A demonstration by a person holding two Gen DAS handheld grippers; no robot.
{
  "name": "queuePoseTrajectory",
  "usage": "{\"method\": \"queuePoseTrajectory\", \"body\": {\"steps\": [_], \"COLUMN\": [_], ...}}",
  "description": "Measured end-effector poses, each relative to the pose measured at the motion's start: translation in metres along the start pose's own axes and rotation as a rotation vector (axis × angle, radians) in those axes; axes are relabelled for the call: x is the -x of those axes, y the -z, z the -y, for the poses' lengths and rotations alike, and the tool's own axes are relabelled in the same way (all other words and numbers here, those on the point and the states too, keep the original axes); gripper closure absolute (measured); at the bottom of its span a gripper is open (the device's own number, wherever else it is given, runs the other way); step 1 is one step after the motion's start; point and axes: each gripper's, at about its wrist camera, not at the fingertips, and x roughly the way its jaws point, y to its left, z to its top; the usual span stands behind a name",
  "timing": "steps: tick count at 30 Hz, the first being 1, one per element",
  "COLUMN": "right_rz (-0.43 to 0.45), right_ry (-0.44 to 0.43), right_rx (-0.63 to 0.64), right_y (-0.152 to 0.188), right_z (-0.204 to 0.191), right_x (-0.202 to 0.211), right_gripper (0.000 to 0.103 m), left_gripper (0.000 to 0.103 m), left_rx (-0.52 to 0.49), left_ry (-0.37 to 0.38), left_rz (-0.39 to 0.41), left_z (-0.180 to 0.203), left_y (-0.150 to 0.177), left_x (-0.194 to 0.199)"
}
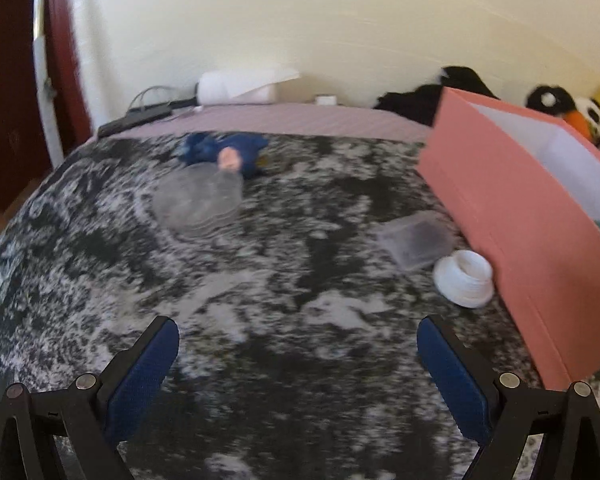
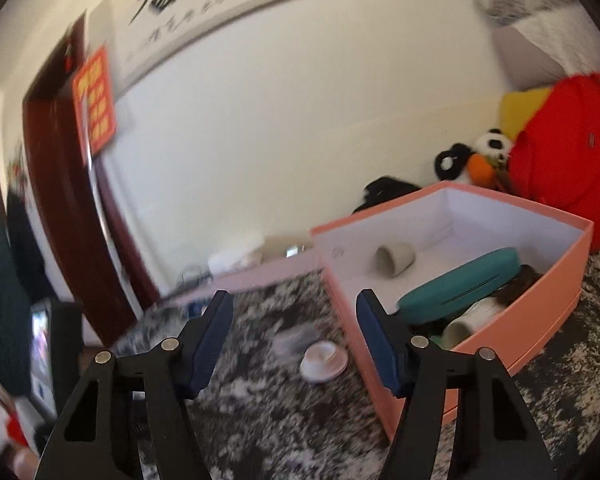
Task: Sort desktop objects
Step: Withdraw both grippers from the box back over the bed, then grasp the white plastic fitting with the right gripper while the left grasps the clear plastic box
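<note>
Cap (image 1: 464, 278): white, round, ridged plastic, on mottled black-and-white blanket (image 1: 284, 320), touching pink cardboard box (image 1: 512, 248). Clear lidded case (image 1: 416, 240) just beside; blurred. Left gripper (image 1: 298, 376), right gripper (image 2: 294, 344): wide apart, empty. Box holds teal case (image 2: 460, 286), partly hidden.

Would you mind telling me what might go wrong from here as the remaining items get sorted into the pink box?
1. The small white ceramic cup sits right against the pink cardboard box wall, so a finger may not fit between them.
2. The clear round plastic lid and small clear plastic case lie flat on soft patterned bedding; they may slip.
3. Both views are blurred, so aim may suffer.
</note>
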Motion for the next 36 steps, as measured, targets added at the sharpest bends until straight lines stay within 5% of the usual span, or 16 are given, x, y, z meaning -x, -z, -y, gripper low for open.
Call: {"method": "queuePoseTrajectory", "body": {"steps": [7, 16, 21, 36], "right_rz": [-0.175, -0.452, -0.480, -0.528], "right_ry": [0.137, 0.142, 0.134, 0.026], "right_rx": [0.195, 0.074, 0.049, 0.043], "right_y": [0.041, 0.082, 0.082, 0.062], "right_z": [-0.034, 0.000, 0.002, -0.007], "right_x": [-0.072, -0.185, -0.213, -0.266], "right_gripper": [0.035, 0.043, 0.048, 0.027], "left_gripper": [0.004, 0.004, 0.004, 0.004], "left_rx": [0.086, 0.059, 0.058, 0.065], "left_ry": [-0.004, 0.013, 0.019, 0.001], "left_rz": [-0.034, -0.016, -0.021, -0.024], "left_z": [-0.027, -0.029, -0.029, -0.054], "left_y": [-0.004, -0.015, -0.018, -0.017], "left_x": [-0.018, -0.021, -0.025, -0.016]}}
